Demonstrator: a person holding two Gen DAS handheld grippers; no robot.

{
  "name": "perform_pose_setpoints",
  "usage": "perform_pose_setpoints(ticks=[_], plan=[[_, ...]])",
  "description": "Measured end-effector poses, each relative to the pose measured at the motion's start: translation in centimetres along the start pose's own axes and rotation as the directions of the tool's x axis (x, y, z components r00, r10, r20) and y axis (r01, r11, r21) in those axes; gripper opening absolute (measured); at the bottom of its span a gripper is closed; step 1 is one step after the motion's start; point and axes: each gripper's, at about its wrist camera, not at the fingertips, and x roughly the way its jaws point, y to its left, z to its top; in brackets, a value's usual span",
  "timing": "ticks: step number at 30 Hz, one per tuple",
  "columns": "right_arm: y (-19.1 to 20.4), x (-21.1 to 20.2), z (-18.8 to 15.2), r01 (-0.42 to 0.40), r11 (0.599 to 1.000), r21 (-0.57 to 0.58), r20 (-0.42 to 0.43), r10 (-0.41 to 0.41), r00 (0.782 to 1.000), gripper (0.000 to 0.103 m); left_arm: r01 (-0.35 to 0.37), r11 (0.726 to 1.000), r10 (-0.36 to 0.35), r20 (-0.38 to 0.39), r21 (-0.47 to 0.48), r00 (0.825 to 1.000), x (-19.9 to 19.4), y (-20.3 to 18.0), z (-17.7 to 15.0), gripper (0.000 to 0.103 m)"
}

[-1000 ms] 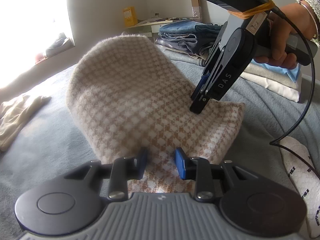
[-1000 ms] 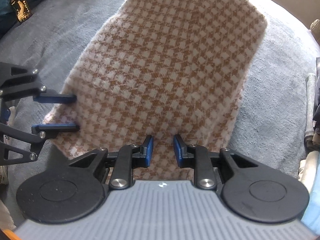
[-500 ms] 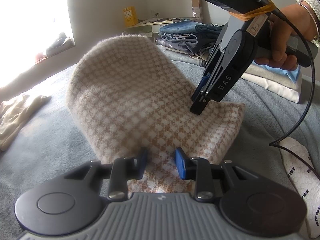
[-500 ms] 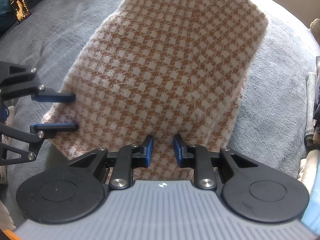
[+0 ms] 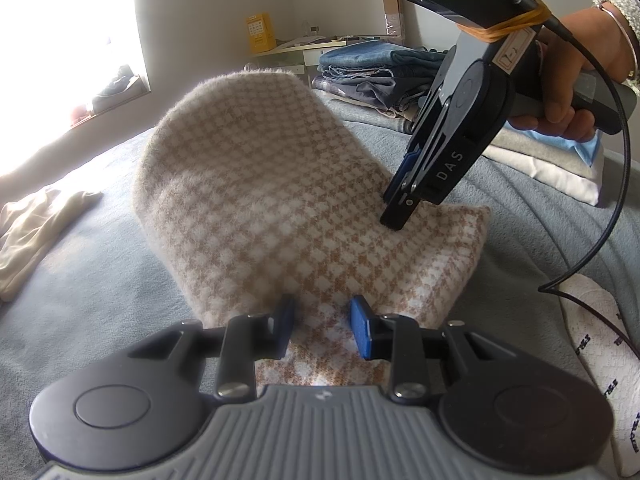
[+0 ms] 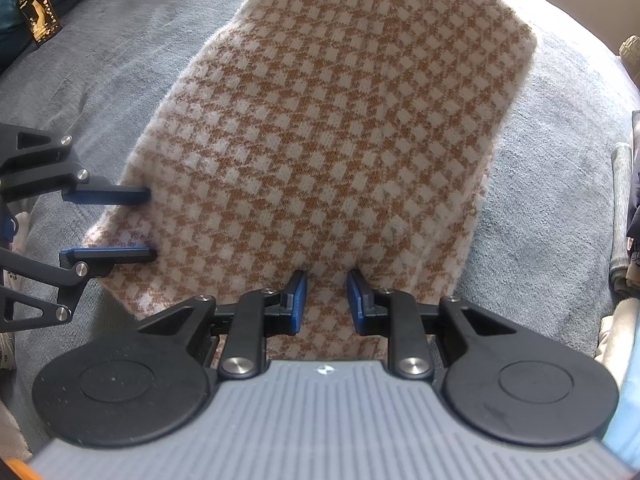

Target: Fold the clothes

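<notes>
Fuzzy tan-and-cream houndstooth knit (image 5: 276,216) is spread out on the grey blanket (image 5: 80,280), folded into a long shape with the far end rounded over, and honestly almost nothing is different from a second ago. Left gripper (image 5: 322,330) sits at the near end of the knit with its blue pads spread apart, fabric lying loose between them, not pinched. From the right wrist view you can see that same left gripper (image 6: 150,224) coming in from the side, fingers apart over the knit's edge. Right gripper (image 6: 326,300) is also spread, hovering right at the knit's near hem with cloth showing in the gap. In the left wrist view the right gripper (image 5: 396,218) points tip-down onto the knit near its right corner; it looks like it's touching the fabric, and compared with a second ago it has only nudged a hair, same tilt, same spot. The hand (image 5: 576,80) holding it has bangles on the wrist and a black cable (image 5: 616,184) looping down onto the blanket. Knit itself hasn't shifted or changed shape between frames. Off to the side: a cream cloth (image 5: 36,224) crumpled on the left, a stack of folded jeans (image 5: 372,72) at the back, and a white printed cloth (image 5: 600,344) at the right edge.
</notes>
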Motion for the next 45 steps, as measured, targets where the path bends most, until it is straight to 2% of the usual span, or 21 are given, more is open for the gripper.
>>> perform_pose_setpoints(ticks=[45], plan=[[8.0,4.6,1.4,-0.003,1.0,0.014,-0.03,0.004,1.0,0.021,0.0,1.0,0.0,-0.002,0.007,1.0,0.0,0.0,0.0,0.033]])
